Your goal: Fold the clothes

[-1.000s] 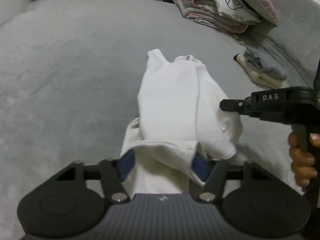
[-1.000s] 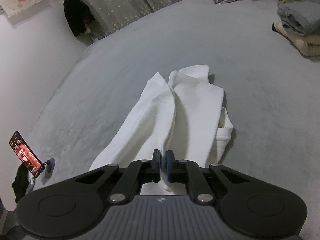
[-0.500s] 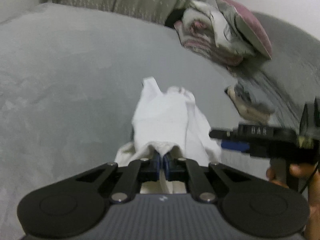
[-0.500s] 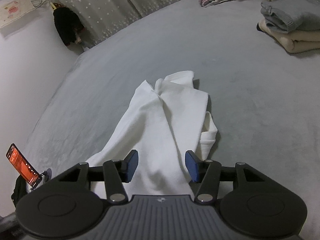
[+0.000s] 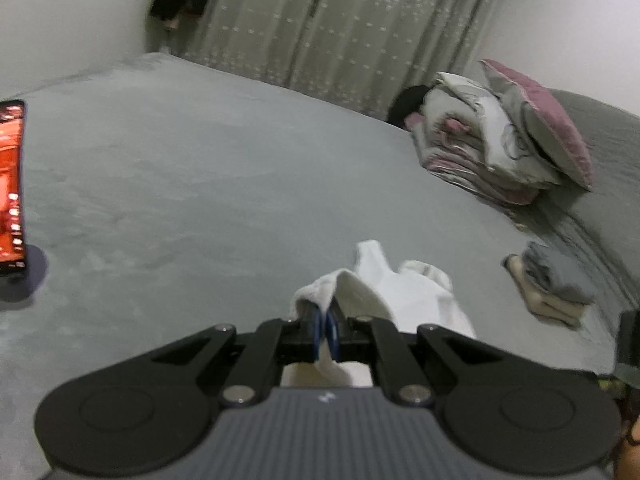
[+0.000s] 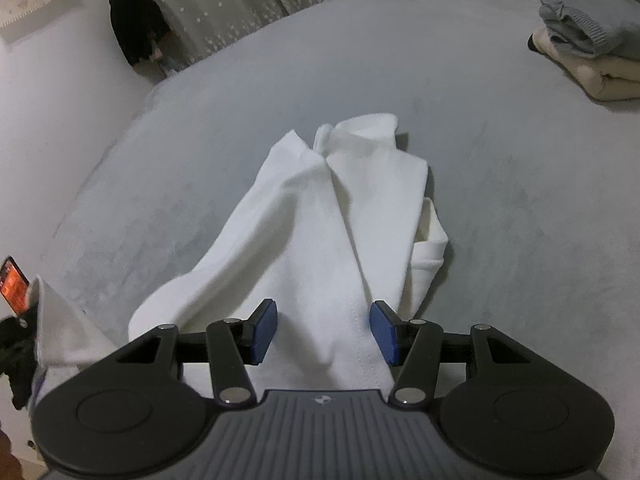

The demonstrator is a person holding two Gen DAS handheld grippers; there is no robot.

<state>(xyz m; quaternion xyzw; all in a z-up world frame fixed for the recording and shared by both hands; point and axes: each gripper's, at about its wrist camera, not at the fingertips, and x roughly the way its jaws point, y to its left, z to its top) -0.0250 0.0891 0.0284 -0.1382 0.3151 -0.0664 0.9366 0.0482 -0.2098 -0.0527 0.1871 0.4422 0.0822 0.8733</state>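
A white garment (image 6: 336, 224) lies partly folded lengthwise on the grey bed (image 6: 520, 168). My left gripper (image 5: 326, 330) is shut on the near edge of the white garment (image 5: 404, 292) and holds it raised above the bed. My right gripper (image 6: 323, 332) is open, its blue pads (image 6: 264, 330) on either side of the garment's near end, gripping nothing.
A stack of folded grey and cream clothes (image 6: 588, 56) sits at the right; it also shows in the left wrist view (image 5: 548, 284). Folded bedding and a pillow (image 5: 504, 136) lie at the far right. A phone on a stand (image 5: 10, 188) stands at the left. Curtains (image 5: 340, 28) hang behind.
My left gripper shut on the garment's near edge and lifted it up. My right gripper opened and let go of the garment.
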